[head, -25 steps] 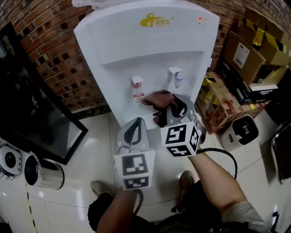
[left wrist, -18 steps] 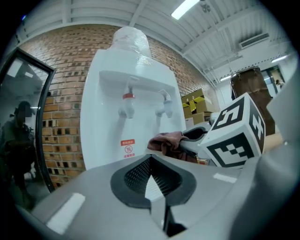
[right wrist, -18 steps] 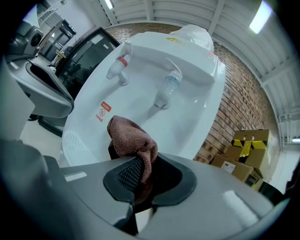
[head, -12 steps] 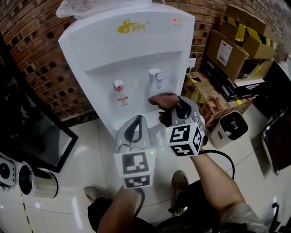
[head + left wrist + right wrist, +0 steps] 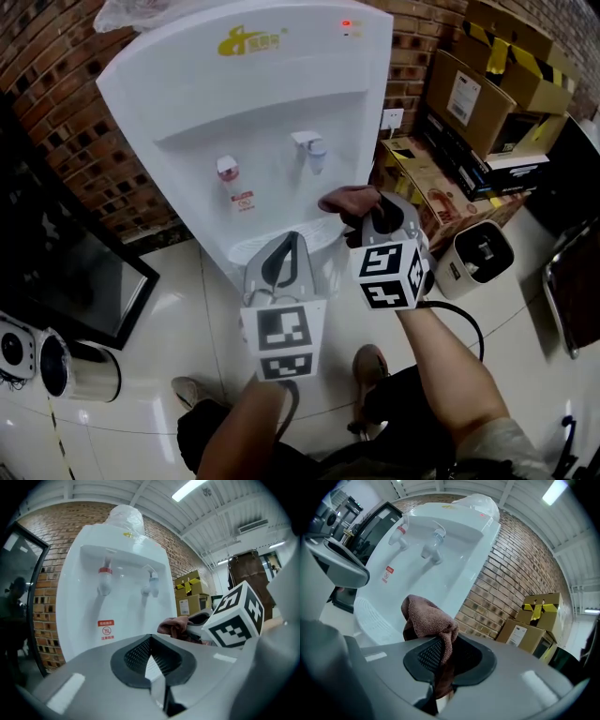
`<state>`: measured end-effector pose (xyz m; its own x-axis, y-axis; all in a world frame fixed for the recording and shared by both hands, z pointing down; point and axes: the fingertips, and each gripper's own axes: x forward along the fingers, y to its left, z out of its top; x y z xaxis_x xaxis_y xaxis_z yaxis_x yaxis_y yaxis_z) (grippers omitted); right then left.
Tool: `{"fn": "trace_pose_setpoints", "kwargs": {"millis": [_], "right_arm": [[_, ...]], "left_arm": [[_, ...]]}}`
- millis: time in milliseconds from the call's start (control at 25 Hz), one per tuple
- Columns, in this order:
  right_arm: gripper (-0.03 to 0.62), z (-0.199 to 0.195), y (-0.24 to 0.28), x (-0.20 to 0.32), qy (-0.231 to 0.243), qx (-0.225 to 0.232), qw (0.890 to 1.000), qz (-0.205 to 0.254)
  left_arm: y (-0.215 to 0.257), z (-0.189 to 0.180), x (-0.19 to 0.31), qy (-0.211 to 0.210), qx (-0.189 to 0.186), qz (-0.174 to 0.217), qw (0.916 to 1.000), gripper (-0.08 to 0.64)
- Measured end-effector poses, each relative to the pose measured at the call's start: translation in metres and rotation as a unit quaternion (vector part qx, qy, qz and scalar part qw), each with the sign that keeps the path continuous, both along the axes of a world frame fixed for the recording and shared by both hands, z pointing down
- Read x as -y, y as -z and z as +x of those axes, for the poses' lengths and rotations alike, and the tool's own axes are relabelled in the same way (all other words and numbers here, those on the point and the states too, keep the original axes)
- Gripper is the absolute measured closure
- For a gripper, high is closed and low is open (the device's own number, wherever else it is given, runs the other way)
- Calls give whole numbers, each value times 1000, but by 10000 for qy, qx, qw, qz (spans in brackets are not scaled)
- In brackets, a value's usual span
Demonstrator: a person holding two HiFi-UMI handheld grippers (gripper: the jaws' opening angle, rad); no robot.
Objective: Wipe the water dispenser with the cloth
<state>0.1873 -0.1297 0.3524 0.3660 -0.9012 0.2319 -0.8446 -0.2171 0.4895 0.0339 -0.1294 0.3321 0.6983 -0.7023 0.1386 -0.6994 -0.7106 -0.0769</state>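
The white water dispenser (image 5: 272,103) stands against the brick wall, with a red tap (image 5: 228,169) and a blue tap (image 5: 309,145) over its drip tray (image 5: 375,616). My right gripper (image 5: 370,214) is shut on a brown cloth (image 5: 345,199), which bunches out past its tips (image 5: 426,616). The cloth sits at the right edge of the dispenser's recess, below and right of the blue tap. My left gripper (image 5: 291,240) hangs shut and empty in front of the drip tray, left of the cloth (image 5: 172,625).
Cardboard boxes (image 5: 478,84) are stacked to the right of the dispenser. A small white appliance (image 5: 478,253) sits on the floor below them. A black framed panel (image 5: 66,272) and a metal cylinder (image 5: 80,370) stand at the left. The person's shoe (image 5: 370,361) is below the grippers.
The right gripper has carried the cloth rightward across the dispenser's front, from under the taps to its right edge. The left gripper has drifted along with it, still shut.
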Motion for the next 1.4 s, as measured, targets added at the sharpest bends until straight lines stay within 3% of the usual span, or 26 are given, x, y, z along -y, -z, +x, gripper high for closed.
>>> {"fn": "trace_pose_setpoints", "kwargs": {"millis": [160, 280, 480, 600, 720, 800, 1080, 1400], "right_arm": [[528, -15, 9, -7, 246, 257, 9993, 113], [528, -52, 29, -12, 735, 313, 9961, 374], [528, -151, 51, -6, 1961, 972, 9741, 574], [528, -206, 48, 12, 2443, 856, 9647, 485], [528, -251, 19, 26, 2773, 693, 9582, 97], [528, -271, -3, 36, 2851, 633, 9563, -140], [528, -295, -61, 68, 2793, 204, 9569, -772], [528, -280, -64, 70, 2620, -5, 9614, -842]], "left_arm": [[-5, -24, 2, 167, 312, 134, 9993, 560], [5, -54, 2, 349, 460, 289, 9979, 560], [27, -126, -2, 800, 645, 561, 9931, 560], [11, -170, 9, 1135, 773, 348, 9899, 560], [-7, -209, 21, 1510, 543, -107, 9870, 560], [-5, -226, 27, 1646, 356, -202, 9855, 560], [-9, -250, 31, 1693, 501, -253, 9840, 560], [-3, -218, 33, 1341, 371, -282, 9899, 560]]}}
